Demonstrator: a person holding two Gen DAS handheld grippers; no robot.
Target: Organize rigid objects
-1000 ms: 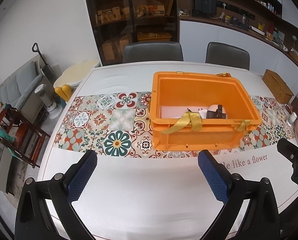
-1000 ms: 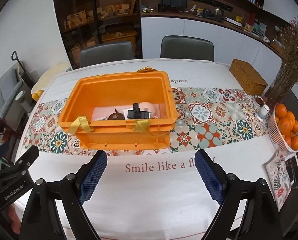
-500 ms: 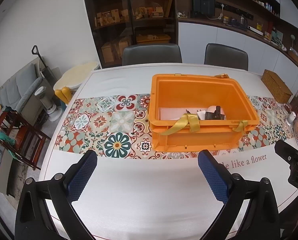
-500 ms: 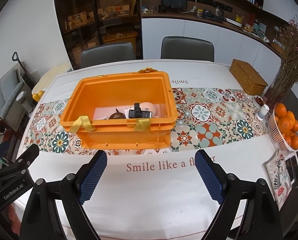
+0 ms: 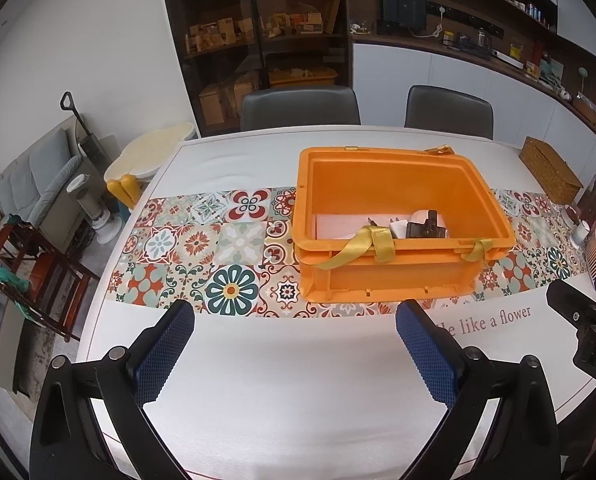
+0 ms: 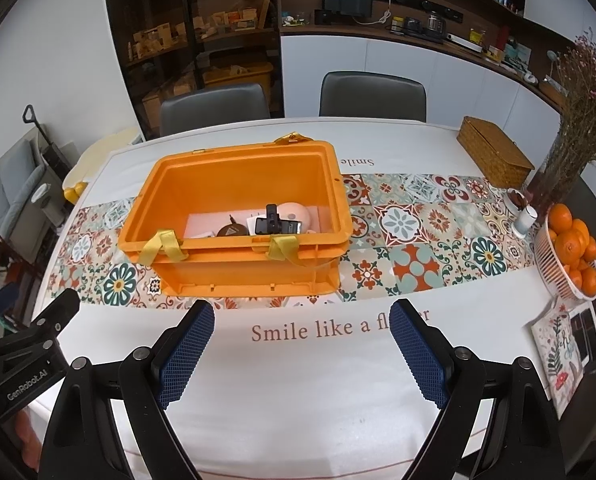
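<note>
An orange plastic crate point(image 5: 389, 276) with yellow straps stands on the patterned table runner; it also shows in the right wrist view point(image 6: 254, 276). Inside lie a black gadget point(image 6: 276, 224), a pale pink rounded object point(image 6: 294, 212), a dark brown disc point(image 6: 230, 231) and white pieces. My left gripper point(image 5: 296, 350) is open and empty, held over the white cloth in front of the crate's left part. My right gripper point(image 6: 301, 354) is open and empty, in front of the crate's right part.
A wicker box point(image 6: 493, 156) sits at the far right of the table. A basket of oranges point(image 6: 571, 252), a small white cup point(image 6: 525, 220) and a dried-flower vase point(image 6: 557, 168) stand at the right edge. Two grey chairs point(image 6: 371, 94) stand behind the table.
Both grippers have pulled back and risen slightly from the crate; the crate looks a little smaller and farther. Both stay open and empty.
</note>
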